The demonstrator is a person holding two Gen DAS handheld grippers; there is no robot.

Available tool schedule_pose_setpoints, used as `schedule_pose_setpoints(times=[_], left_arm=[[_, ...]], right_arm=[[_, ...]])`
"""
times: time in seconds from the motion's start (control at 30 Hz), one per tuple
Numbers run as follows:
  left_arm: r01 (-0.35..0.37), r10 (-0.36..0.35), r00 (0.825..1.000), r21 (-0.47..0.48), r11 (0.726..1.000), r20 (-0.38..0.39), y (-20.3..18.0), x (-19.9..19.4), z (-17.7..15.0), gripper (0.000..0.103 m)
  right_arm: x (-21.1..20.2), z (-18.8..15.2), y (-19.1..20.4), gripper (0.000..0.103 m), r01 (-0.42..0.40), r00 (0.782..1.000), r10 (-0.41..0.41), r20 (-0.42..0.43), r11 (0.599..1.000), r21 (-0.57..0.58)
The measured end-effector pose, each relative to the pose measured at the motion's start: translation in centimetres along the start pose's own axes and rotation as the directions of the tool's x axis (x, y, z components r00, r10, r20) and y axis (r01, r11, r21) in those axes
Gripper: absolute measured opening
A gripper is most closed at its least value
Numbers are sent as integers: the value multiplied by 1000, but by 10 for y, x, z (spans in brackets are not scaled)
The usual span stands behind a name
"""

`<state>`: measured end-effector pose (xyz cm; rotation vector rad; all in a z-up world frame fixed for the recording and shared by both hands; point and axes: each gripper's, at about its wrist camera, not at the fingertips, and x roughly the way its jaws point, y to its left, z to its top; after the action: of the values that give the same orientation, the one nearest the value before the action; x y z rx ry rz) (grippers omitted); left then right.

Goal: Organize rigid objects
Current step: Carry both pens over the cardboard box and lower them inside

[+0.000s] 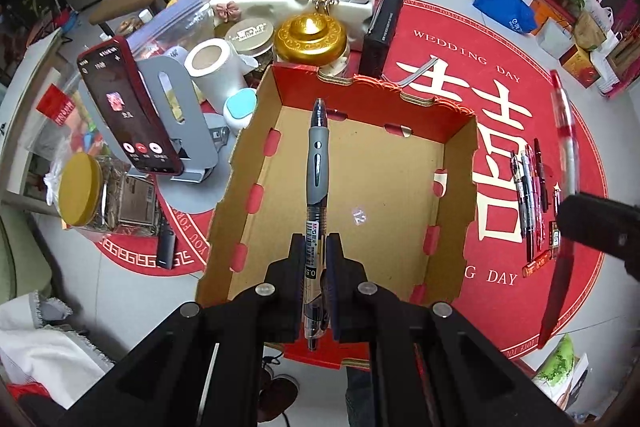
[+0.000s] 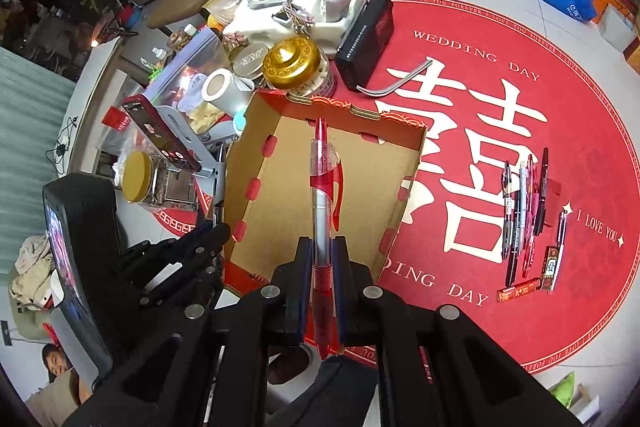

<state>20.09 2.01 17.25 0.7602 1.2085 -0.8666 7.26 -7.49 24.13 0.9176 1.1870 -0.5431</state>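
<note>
Left tool (image 1: 316,259) pinches a grey-grip gel pen (image 1: 317,179), right tool (image 2: 323,259) a red pen (image 2: 325,203), both over the cardboard box (image 1: 448,139): light, stiff, slippery barrels, best held mid-barrel.

Red round mat (image 2: 520,107): "WEDDING DAY" upper centre, "I LOVE YOU" at right edge, "I LOVE YOU FOREVER" along the rim. Grey-grip pen (image 1: 316,187), frame centre: "0.5" on barrel label. Cardboard box (image 1: 360,187) floor: "12", faint.
</note>
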Motion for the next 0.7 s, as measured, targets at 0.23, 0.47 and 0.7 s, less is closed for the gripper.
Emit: schedule_pose_setpoints(times=[0.23, 0.47, 0.7], left_arm=[[11, -11, 1000, -1, 1000, -22, -4, 23, 5, 11], [-3, 3, 999, -9, 1000, -39, -2, 56, 11, 11], [-34, 33, 999, -12, 999, -41, 0, 88, 12, 11]], right_arm=[[26, 0, -6, 11, -4, 1000, 5, -30, 1000, 26], [65, 6, -19, 11, -23, 999, 25, -30, 998, 57], [94, 11, -28, 11, -25, 1000, 26, -13, 998, 64]])
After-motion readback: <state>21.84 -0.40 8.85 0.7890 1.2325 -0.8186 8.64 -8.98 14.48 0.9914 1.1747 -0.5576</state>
